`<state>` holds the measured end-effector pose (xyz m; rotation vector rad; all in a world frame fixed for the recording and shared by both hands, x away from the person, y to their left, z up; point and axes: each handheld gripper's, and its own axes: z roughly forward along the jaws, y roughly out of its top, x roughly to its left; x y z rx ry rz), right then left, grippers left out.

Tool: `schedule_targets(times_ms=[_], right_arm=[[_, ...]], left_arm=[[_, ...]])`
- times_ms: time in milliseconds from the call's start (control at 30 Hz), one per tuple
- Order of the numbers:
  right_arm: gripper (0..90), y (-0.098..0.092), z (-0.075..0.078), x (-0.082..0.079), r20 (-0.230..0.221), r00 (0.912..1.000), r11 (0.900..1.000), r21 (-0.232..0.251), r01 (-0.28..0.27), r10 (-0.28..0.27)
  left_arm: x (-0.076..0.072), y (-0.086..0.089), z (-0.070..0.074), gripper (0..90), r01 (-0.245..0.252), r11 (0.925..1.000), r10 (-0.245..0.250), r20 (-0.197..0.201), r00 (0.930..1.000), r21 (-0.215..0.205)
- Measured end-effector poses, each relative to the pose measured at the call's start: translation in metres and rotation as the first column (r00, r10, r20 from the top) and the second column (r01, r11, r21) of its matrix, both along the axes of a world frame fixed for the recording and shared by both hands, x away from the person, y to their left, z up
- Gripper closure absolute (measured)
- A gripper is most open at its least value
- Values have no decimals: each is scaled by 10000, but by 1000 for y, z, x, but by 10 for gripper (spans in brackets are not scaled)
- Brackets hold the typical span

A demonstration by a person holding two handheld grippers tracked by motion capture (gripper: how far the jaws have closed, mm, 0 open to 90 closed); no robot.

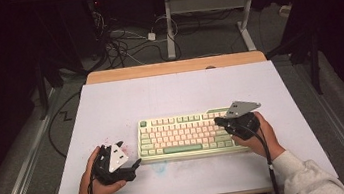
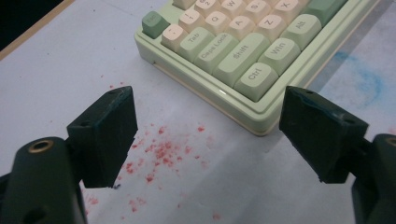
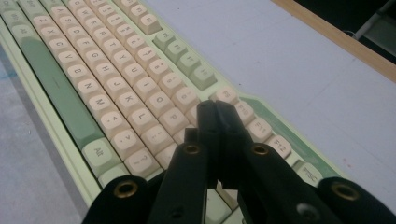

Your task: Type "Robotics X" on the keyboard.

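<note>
A pale green keyboard (image 1: 180,136) with cream keys lies across the near middle of the white table surface (image 1: 160,96). My left gripper (image 1: 128,154) rests in a hand just off the keyboard's left end. Its jaws stand wide open with nothing between them. In the left gripper view the left gripper (image 2: 208,100) frames the near left corner of the keyboard (image 2: 243,51), by the Ctrl key. My right gripper (image 1: 218,120) is shut and hovers over the keyboard's right end. In the right gripper view the right gripper (image 3: 215,105) has its closed tips above the upper-right keys of the keyboard (image 3: 93,84).
Red specks (image 2: 159,151) dot the white surface under the left gripper, and a blue smudge (image 2: 369,79) marks it in front of the keyboard. The table's wooden far edge (image 1: 176,66) lies beyond. Cables (image 1: 117,43) and a desk leg (image 1: 169,27) stand on the floor behind.
</note>
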<state>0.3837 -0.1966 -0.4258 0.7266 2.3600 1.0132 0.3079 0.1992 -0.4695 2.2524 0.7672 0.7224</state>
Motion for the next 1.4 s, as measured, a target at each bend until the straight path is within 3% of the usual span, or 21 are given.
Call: schedule_targets(times_ms=[600, 900, 1067, 1167, 1400], right_arm=[[900, 44, -19, 14, -580, 9970, 9976, -432, -543, 518], [900, 51, -23, 18, -629, 9965, 9969, -533, -585, 551], [900, 54, -28, 20, -785, 9951, 9927, -991, -681, 604], [900, 53, -26, 18, -722, 9958, 9940, -893, -634, 570], [900, 45, -12, 10, -266, 9980, 9982, -158, -573, 569]], left_arm=[[-2, -2, -3, 177, 19, 10000, -19, -90, 10000, 31], [-2, -4, -4, 177, 71, 9998, -69, -100, 9999, 170], [-2, -4, -4, 177, 55, 9998, -54, -53, 10000, 208], [-2, -4, -4, 177, -16, 9996, 17, -28, 10000, 275], [-2, -4, -4, 177, -29, 9997, 30, -23, 10000, 255]])
